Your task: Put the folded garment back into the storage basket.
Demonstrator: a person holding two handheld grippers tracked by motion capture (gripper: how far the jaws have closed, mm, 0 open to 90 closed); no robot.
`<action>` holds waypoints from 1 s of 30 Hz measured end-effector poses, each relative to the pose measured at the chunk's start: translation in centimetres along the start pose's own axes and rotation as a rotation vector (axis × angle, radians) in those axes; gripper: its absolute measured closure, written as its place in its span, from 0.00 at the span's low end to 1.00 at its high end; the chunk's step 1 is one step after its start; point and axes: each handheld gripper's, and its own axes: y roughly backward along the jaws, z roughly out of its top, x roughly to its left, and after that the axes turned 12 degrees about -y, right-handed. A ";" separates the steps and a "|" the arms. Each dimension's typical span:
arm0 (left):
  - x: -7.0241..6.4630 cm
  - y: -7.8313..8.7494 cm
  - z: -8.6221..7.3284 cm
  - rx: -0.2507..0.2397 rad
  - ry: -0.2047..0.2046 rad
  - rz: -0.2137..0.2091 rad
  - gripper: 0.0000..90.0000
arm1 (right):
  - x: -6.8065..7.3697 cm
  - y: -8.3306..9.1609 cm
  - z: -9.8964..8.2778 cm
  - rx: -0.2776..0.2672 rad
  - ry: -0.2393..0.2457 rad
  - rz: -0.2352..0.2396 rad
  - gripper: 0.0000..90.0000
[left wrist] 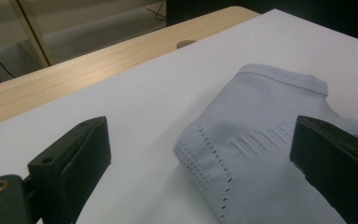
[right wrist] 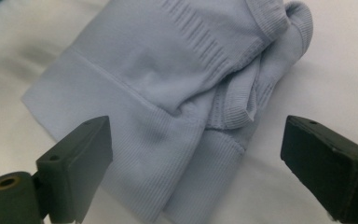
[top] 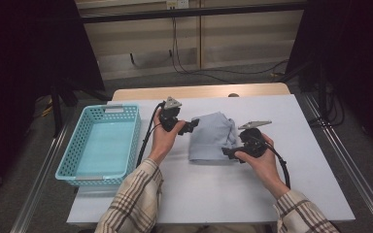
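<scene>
**Flanking the folded garment, both sets of jaws spread wide**

Lying on the white table cover [top: 213,194] near its middle, the pale blue knit garment [top: 211,137] is folded into a rough rectangle, with a bunched, ribbed edge along its right side. To its left, well apart, stands a turquoise perforated basket [top: 73,158].

Left gripper [top: 188,127]: held at the garment's upper left corner, pointing toward it. In the left gripper view the jaws are released and spread wide. One jaw is over bare table cover, the other over the fabric [left wrist: 261,154]. No pad presses on the cloth; a corner with rows of small eyelet holes lies between them.

Right gripper [top: 229,153]: at the garment's lower right edge, pointing into it. In the right gripper view its jaws are also released, wide apart, with the ribbed, bunched part of the garment [right wrist: 177,93] between them. Whether the pads touch the cloth I cannot tell; nothing is grasped.

A wooden table edge [left wrist: 74,74] runs beyond the cover.
</scene>
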 end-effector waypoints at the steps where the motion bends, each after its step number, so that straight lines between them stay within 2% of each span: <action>1: 0.1 0.0 0.0 0.004 -0.003 -0.005 0.06 | -0.2 -0.1 0.1 -0.015 0.011 -0.008 0.10; 3: 0.1 -0.1 0.0 -0.007 0.019 -0.001 0.05 | -0.2 -0.2 0.1 -0.001 0.006 -0.005 0.09; 6: 0.2 -0.3 0.0 -0.006 0.010 -0.008 0.05 | -0.3 -0.4 0.0 -0.001 0.022 -0.005 0.10; 8: 0.1 -0.4 0.0 -0.012 0.018 -0.008 0.05 | -0.3 -0.7 -0.1 0.014 0.018 0.001 0.11; 10: 0.0 -0.6 0.1 -0.013 0.018 -0.009 0.05 | -0.3 -1.0 -0.1 0.023 0.037 0.004 0.14; 11: 0.0 -0.6 0.2 -0.008 0.009 -0.013 0.05 | -0.3 -1.1 -0.2 0.033 0.027 0.006 0.17; 12: 0.2 -0.6 0.2 0.016 -0.018 -0.018 0.05 | -0.4 -1.2 -0.3 0.033 0.039 0.011 0.21; 13: 0.0 -0.8 0.2 -0.006 0.016 -0.014 0.05 | -0.5 -1.3 -0.4 0.038 0.028 0.020 0.25; 14: 0.1 -0.8 0.2 -0.001 0.013 -0.014 0.05 | -0.6 -1.3 -0.4 0.043 0.039 0.032 0.28; 15: 0.1 -0.8 0.2 0.007 0.005 -0.015 0.05 | -0.5 -1.4 -0.5 0.046 0.027 0.035 0.28; 17: 0.0 -0.9 0.1 0.006 0.019 -0.009 0.05 | -0.5 -1.5 -0.6 0.044 0.039 0.021 0.29; 19: 0.0 -0.9 0.1 0.012 0.006 -0.021 0.05 | -0.5 -1.5 -0.6 0.047 0.043 0.014 0.33; 21: -0.1 -1.0 0.1 0.007 0.019 -0.012 0.05 | -0.6 -1.5 -0.7 0.054 0.038 0.001 0.36; 22: 0.2 -0.9 0.0 0.035 -0.022 -0.021 0.05 | -0.6 -1.7 -0.8 0.055 0.038 -0.001 0.37; 23: -0.1 -1.0 0.0 0.016 0.009 -0.013 0.05 | -0.7 -1.7 -1.0 0.061 0.036 -0.004 0.38; 24: 0.0 -1.0 0.0 0.023 0.001 -0.010 0.05 | -0.7 -1.8 -1.1 0.064 0.029 -0.012 0.39; 25: 0.3 -0.8 0.1 0.047 -0.028 -0.012 0.05 | -0.7 -1.8 -1.1 0.063 0.022 -0.003 0.40; 26: 0.1 -1.0 0.1 0.022 0.009 0.000 0.05 | -0.7 -1.7 -1.1 0.061 0.026 -0.006 0.42; 27: 0.2 -1.0 0.0 0.012 0.017 0.000 0.05 | -0.7 -1.7 -1.2 0.062 0.028 -0.008 0.43; 29: 0.3 -0.9 0.0 0.013 0.022 -0.002 0.05 | -0.3 -1.5 -1.2 0.093 -0.015 0.001 0.51; 30: 0.3 -0.9 0.0 0.015 0.022 0.003 0.05 | -0.3 -1.5 -1.2 0.096 -0.015 0.001 0.53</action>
